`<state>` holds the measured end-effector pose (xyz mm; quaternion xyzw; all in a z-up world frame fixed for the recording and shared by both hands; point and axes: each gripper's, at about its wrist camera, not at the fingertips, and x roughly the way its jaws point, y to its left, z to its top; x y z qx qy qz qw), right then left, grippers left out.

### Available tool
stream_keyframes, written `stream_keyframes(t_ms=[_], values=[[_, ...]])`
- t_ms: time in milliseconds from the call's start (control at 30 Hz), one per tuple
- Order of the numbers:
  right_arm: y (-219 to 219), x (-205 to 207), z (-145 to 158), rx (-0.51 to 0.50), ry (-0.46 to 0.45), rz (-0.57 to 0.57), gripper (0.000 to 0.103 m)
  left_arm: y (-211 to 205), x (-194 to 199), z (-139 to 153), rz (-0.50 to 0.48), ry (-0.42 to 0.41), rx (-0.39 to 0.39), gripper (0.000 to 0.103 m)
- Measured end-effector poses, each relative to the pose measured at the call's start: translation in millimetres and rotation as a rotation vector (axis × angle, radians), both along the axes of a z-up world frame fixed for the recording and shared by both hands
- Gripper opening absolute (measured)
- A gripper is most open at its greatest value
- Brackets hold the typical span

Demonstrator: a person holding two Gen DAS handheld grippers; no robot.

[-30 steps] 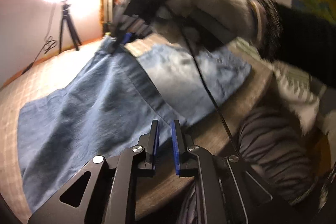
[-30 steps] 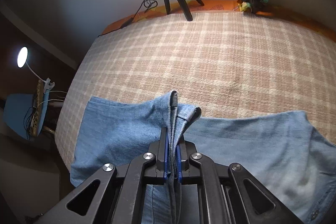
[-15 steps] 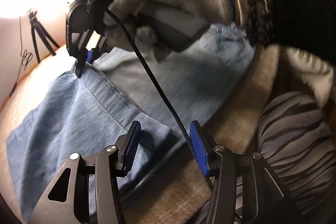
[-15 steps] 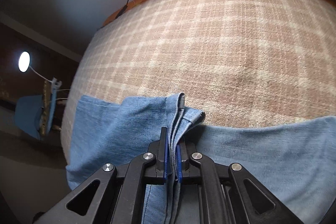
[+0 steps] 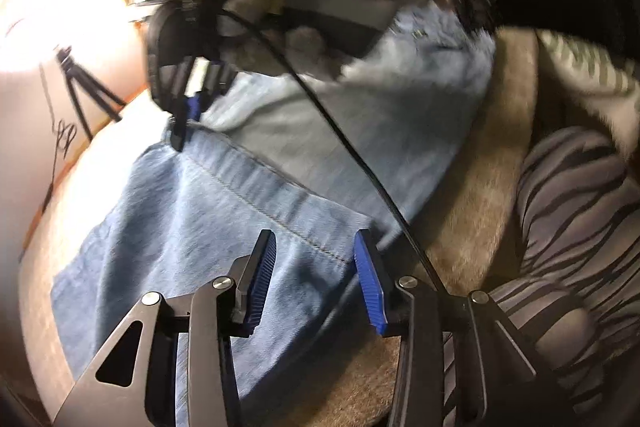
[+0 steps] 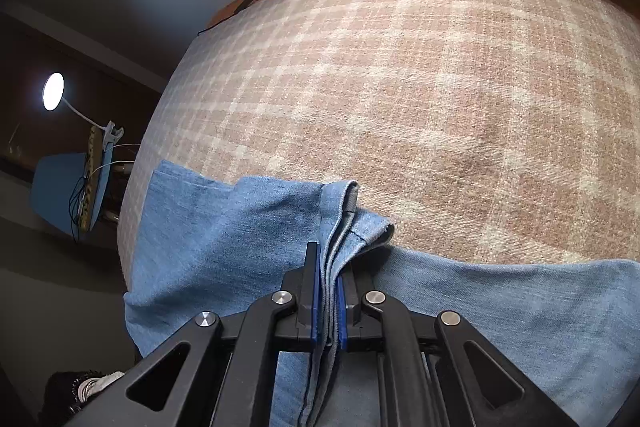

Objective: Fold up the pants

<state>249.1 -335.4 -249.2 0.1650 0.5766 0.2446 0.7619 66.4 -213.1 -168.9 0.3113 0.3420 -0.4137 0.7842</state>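
- Spreading flat on the plaid blanket point(image 6: 440, 87), the pants point(image 5: 208, 227) are soft, limp denim that should drape and bunch rather than hold shape.
- Left gripper point(image 5: 316, 283): jaws apart, just been narrowing, hem corner between them, unpinched; the stitched hem looks the firmest hold.
- Right gripper point(image 6: 328, 299): jaws clamped on gathered hem layers, bunched ahead of them.

Denim on a woven plaid cover

The pants point(image 6: 224, 227) are soft, faded blue denim with stitched seams; the blanket point(image 6: 400, 87) beneath is coarse, nubby woven cloth; gripper pads point(image 5: 370, 275) are ribbed blue plastic on matt black frames with shiny metal rivets.
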Motion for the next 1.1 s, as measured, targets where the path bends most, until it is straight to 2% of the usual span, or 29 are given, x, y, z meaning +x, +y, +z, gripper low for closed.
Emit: stream_keyframes(t_ms=[100, 233, 500, 567, 600, 633, 667, 733, 800, 933, 1033, 1100], values=[[1.9, 0.6, 1.1, -0.011, -0.005, 0.002, 0.005, -7.5, -7.0, -4.9, -0.042, -0.043, 0.048, 0.039], [2.9, 1.1, 1.2, -0.012, -0.007, 0.002, 0.005, -8.9, -14.7, -10.1, -0.073, -0.045, 0.072, 0.036], [-0.7, 2.3, -1.1, -0.001, -0.004, -0.005, 0.005, -6.3, -9.8, -12.8, -0.082, -0.012, 0.065, 0.036], [-0.6, 1.8, -0.6, 0.0, -0.005, -0.007, 0.005, -7.2, -2.3, -14.2, -0.08, 0.007, 0.053, 0.036], [-0.5, 1.7, -0.7, -0.002, -0.006, -0.007, 0.005, -7.6, 0.6, -15.4, -0.075, 0.011, 0.05, 0.027], [-0.5, 1.5, -0.7, -0.002, -0.007, -0.008, 0.005, -6.4, 5.1, -16.8, -0.065, 0.017, 0.041, 0.023], [-0.7, 1.4, -0.8, -0.001, -0.008, -0.009, 0.005, -4.0, 8.9, -16.3, -0.058, 0.039, 0.017, 0.022], [-0.8, 1.1, -0.8, 0.001, -0.008, -0.01, 0.005, 5.1, 21.6, -11.7, -0.012, 0.103, -0.055, 0.01], [-1.2, 1.2, -1.1, 0.003, -0.008, -0.01, 0.005, 14.3, 32.0, -6.2, 0.035, 0.155, -0.116, 0.009], [-0.5, 0.6, -0.9, -0.006, -0.012, -0.014, 0.005, 26.5, 38.0, -1.7, 0.081, 0.177, -0.17, 0.008], [0.8, -0.4, 0.6, -0.011, -0.014, -0.02, 0.005, 26.2, 38.2, -1.5, 0.078, 0.186, -0.179, 0.008], [1.0, -0.4, 0.8, -0.013, -0.012, -0.022, 0.005, 20.7, 30.7, -3.6, 0.06, 0.145, -0.152, 0.008]])
